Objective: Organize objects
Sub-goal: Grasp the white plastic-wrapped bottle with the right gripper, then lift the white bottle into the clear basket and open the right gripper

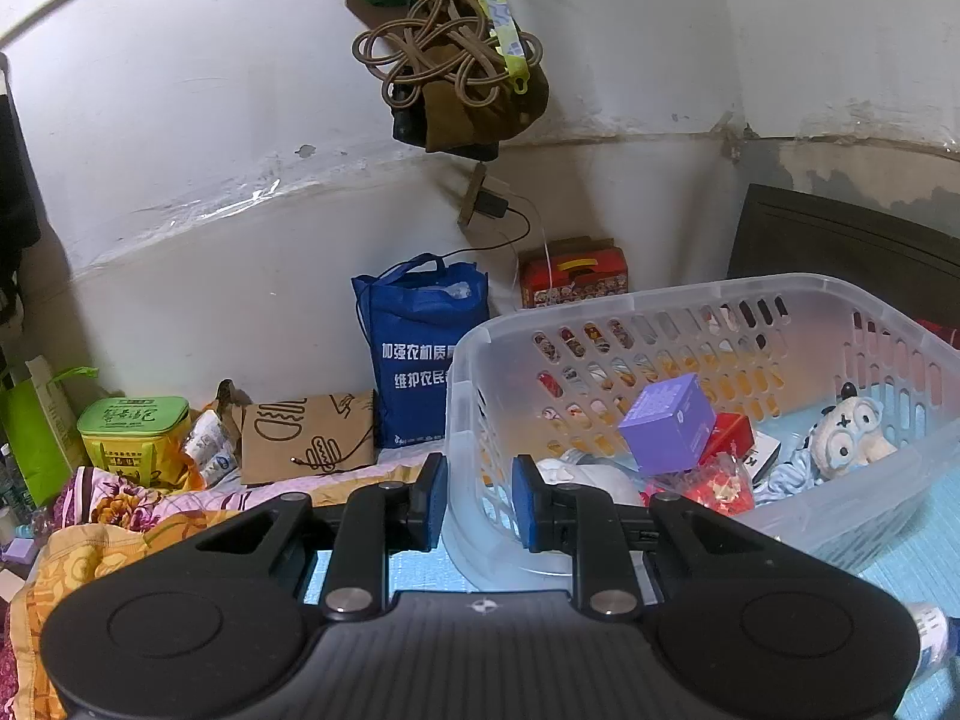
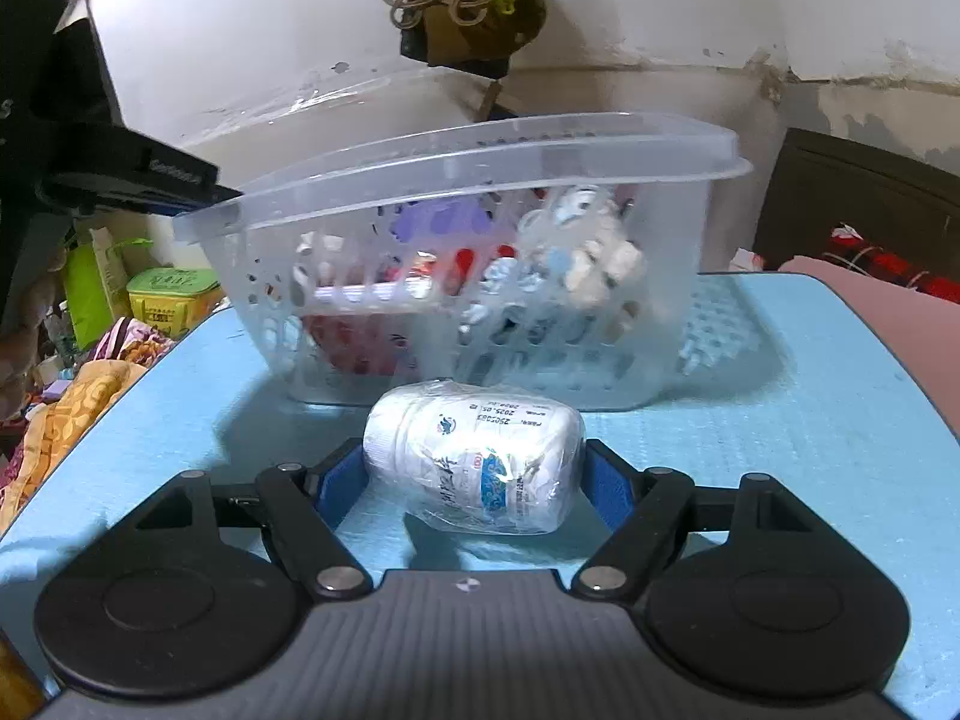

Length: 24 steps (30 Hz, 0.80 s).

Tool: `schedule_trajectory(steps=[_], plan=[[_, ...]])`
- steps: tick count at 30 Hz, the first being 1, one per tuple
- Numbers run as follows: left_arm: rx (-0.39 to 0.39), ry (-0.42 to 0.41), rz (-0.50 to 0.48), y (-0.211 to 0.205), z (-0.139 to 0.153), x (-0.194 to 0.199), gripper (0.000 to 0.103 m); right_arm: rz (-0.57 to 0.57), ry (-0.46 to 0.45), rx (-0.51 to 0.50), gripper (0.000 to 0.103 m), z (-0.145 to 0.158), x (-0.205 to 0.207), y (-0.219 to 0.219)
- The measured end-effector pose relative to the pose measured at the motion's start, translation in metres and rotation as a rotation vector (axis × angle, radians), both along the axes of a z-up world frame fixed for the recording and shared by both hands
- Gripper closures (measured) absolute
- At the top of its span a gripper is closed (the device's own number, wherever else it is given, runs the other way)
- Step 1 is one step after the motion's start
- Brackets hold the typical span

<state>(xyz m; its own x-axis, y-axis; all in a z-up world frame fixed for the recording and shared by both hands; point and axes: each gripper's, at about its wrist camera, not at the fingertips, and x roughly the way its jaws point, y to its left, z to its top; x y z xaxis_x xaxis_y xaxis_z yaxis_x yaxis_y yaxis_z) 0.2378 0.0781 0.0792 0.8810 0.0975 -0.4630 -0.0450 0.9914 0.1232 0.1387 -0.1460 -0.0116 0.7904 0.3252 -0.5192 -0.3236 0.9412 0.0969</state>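
Left wrist view. The left gripper (image 1: 478, 501) is seen at the near corner of the basket (image 1: 660, 294); its blue pads (image 1: 433, 495) are set on either side of the basket wall, one outside and one inside, the jaws narrowly parted. Whether the wall is actually pinched cannot be told. The basket is tipped, its near corner apparently raised off the blue mat (image 1: 918, 516). Inside are shown a purple box (image 1: 669, 423), a red box (image 1: 729, 435), a red packet (image 1: 717, 486) and a plush toy (image 1: 852, 438). A blue bag (image 1: 420, 348) and a green tin (image 1: 135, 435) are seen beyond, against the wall.

Right wrist view. The right gripper (image 2: 474, 480) is spread wide around a white bottle (image 2: 474, 459), which lies on its side on the mat (image 2: 780, 450), just before the basket (image 2: 480, 162). The bottle is wrapped in clear film. The pads (image 2: 612, 489) flank the bottle's two ends; firm contact is not evident, so the bottle is judged not yet gripped.

Step in hand. The last loose item appears to be the bottle, about to be grasped while the basket is steadied by the other hand. The next move calls for the jaws to be closed on the bottle's ends, the slippery film being allowed for, and for the bottle to be lifted over the rim and released among the contents.
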Motion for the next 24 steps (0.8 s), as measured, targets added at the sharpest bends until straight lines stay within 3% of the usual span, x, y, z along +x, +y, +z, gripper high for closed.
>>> schedule_trajectory(steps=[24], plan=[[0.000, -0.001, -0.001, -0.0006, -0.0002, -0.0011, 0.077, 0.007, -0.050, -0.013, 0.024, -0.0001, -0.0062, -0.0035]])
